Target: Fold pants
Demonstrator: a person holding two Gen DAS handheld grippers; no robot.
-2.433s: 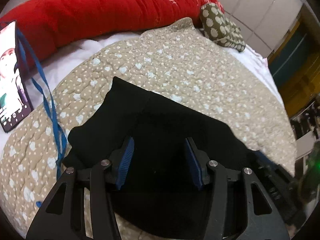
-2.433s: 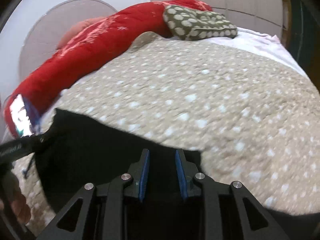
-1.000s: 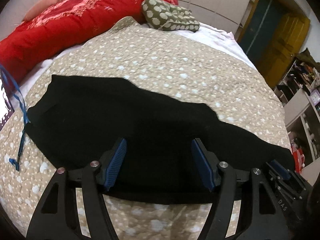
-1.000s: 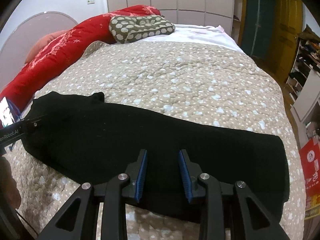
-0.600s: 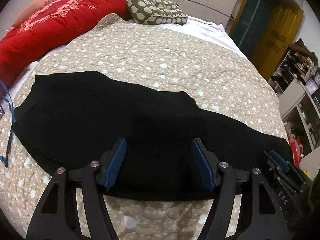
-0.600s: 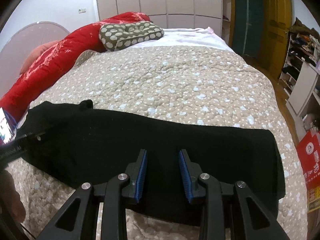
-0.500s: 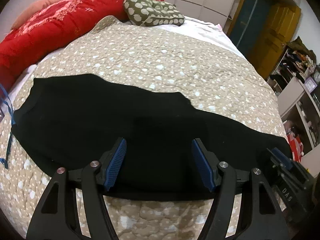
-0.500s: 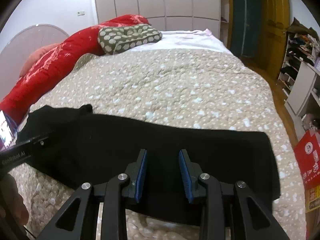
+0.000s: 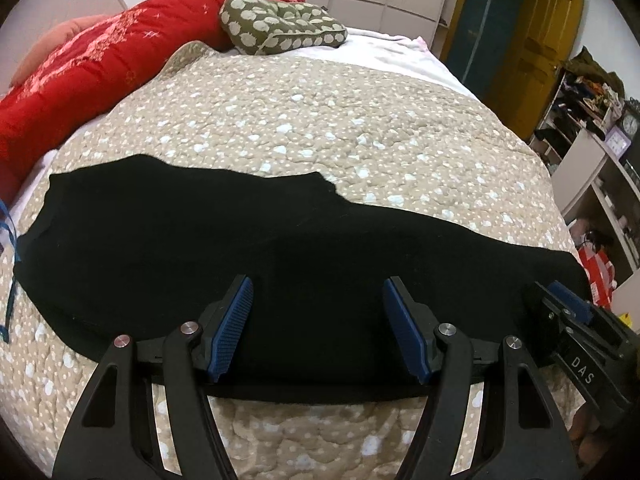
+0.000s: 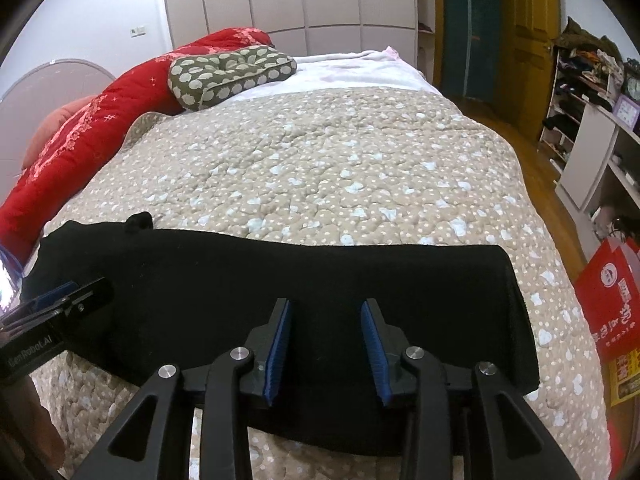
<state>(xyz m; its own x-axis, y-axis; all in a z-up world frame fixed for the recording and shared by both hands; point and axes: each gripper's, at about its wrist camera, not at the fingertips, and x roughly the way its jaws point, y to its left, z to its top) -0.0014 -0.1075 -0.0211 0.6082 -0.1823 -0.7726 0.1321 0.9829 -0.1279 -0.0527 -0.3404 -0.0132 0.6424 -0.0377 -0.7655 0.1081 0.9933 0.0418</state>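
Now the pants (image 9: 280,264) lie folded lengthwise on the bed (image 9: 320,128); my left gripper (image 9: 318,330) is wide apart, my right gripper (image 10: 326,346) has just been opening, nothing clamped, so next I take the leg end and fold toward the waist.

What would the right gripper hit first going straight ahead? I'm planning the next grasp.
Probably the black pants: the right gripper points down at them, open and holding nothing, jaws having just opened further. The quilt lies beyond.

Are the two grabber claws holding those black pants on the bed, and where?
Neither holds anything. The left gripper and right gripper both hang open above the black knit pants, which lie flat on the beige spotted quilt.
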